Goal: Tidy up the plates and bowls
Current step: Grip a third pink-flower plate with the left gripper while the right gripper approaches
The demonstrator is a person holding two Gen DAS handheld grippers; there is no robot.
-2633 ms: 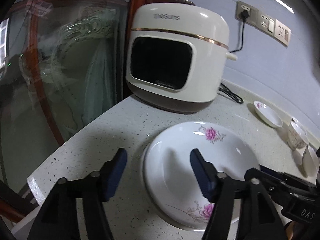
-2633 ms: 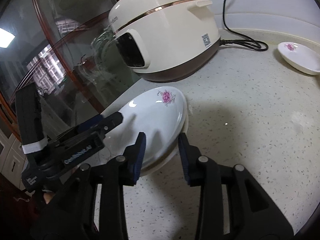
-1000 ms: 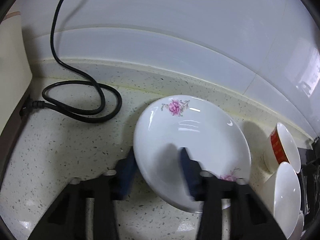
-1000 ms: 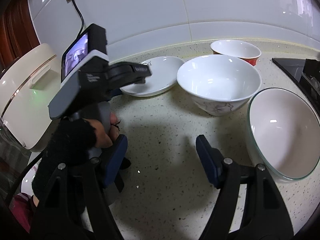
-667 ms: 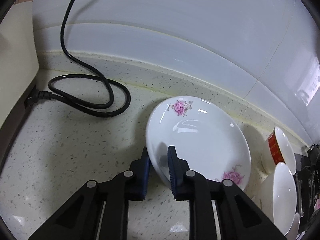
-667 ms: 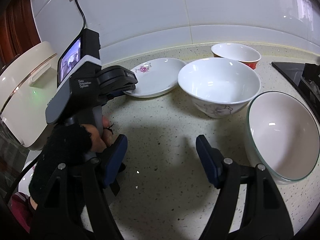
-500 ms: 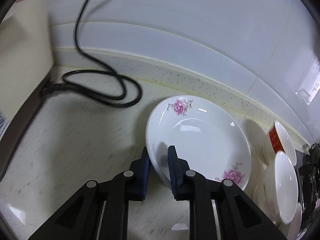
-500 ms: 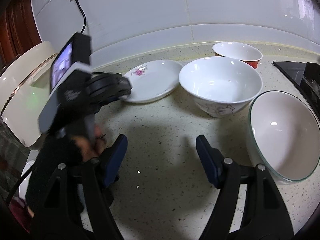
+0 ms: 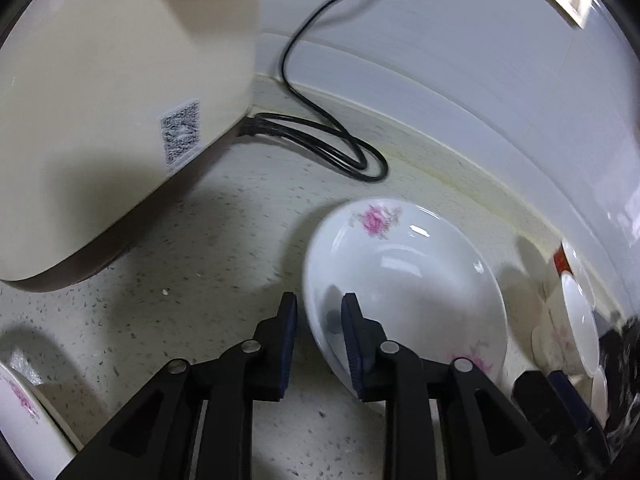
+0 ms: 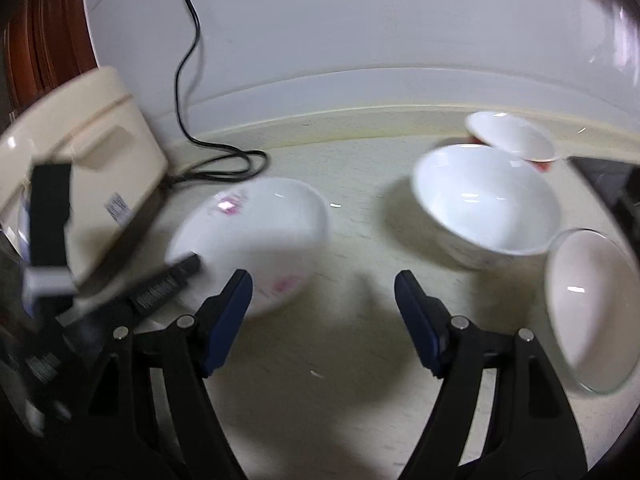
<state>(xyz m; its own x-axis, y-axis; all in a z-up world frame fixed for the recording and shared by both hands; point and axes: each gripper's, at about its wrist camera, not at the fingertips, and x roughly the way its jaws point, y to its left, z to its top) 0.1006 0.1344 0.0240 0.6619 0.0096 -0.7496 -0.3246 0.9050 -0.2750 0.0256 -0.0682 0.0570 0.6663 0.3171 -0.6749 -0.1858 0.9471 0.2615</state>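
Observation:
My left gripper (image 9: 318, 320) is shut on the near rim of a white plate with pink flowers (image 9: 408, 272) and holds it lifted and tilted above the speckled counter. The same plate (image 10: 256, 236) shows blurred at the centre left of the right wrist view, with the left gripper's finger (image 10: 176, 272) on its edge. My right gripper (image 10: 324, 316) is open and empty above the counter. A large white bowl (image 10: 488, 204), a red-sided bowl (image 10: 516, 140) behind it and a glass bowl (image 10: 592, 304) stand at the right. The edge of another flowered plate (image 9: 24, 408) shows at the bottom left.
A cream rice cooker (image 9: 112, 100) stands at the left, with its black cord (image 9: 332, 148) looped on the counter behind the plate. The white wall runs along the back. A dark hob edge (image 10: 616, 188) is at the far right.
The left gripper closed on the flowered plate's rim, lifted it and carried it left toward the rice cooker. The right gripper stayed open and swung its view left.

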